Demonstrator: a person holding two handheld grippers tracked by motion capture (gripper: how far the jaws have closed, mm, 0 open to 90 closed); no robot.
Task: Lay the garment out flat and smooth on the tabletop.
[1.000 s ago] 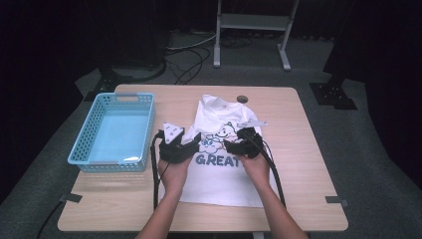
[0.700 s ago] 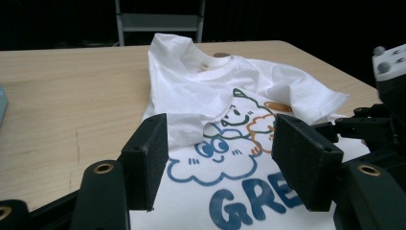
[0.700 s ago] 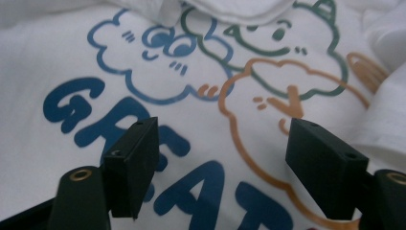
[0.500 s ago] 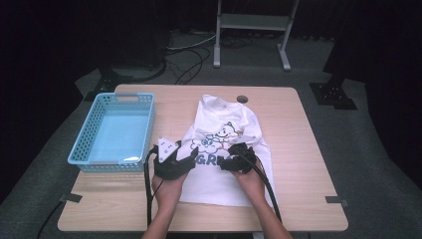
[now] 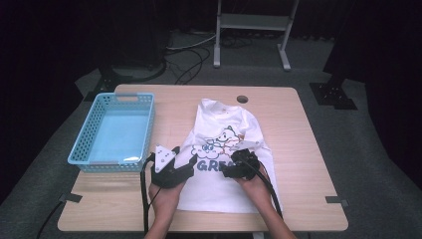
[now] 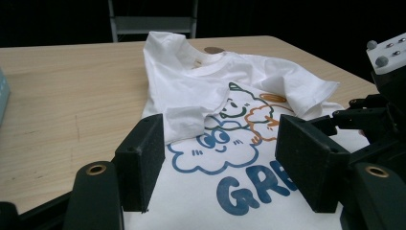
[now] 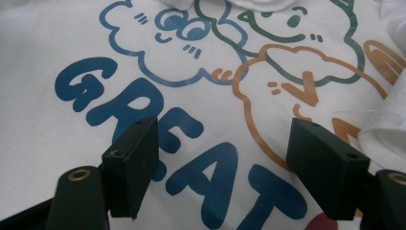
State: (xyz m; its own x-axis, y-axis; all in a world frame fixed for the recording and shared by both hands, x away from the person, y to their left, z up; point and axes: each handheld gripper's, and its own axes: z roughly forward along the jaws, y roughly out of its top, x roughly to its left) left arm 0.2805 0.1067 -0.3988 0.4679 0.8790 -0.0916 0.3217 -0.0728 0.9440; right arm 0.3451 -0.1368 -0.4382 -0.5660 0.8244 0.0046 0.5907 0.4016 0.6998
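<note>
At the bottom centre of the high view, the person's two hands hold the tools low over the near half of a white T-shirt that lies printed side up on the table. The left tool sits at the shirt's left edge, jaws wide apart and holding nothing; in the left gripper view a folded-in sleeve lies just beyond the left jaw. The right tool hovers over the blue lettering, jaws also wide and empty. Both sleeves appear already turned inward over the cartoon print, so the step in hand is probably the next fold of the body. To do it well, each tool would need to close on the fabric at matching points on the two sides, taking all layers, and lift evenly so the sleeves do not slide back out. Farther off, the collar points toward the table's far edge, near a round cable hole. At the left of the frame a blue basket stands empty beside the shirt, likely its destination.
</note>
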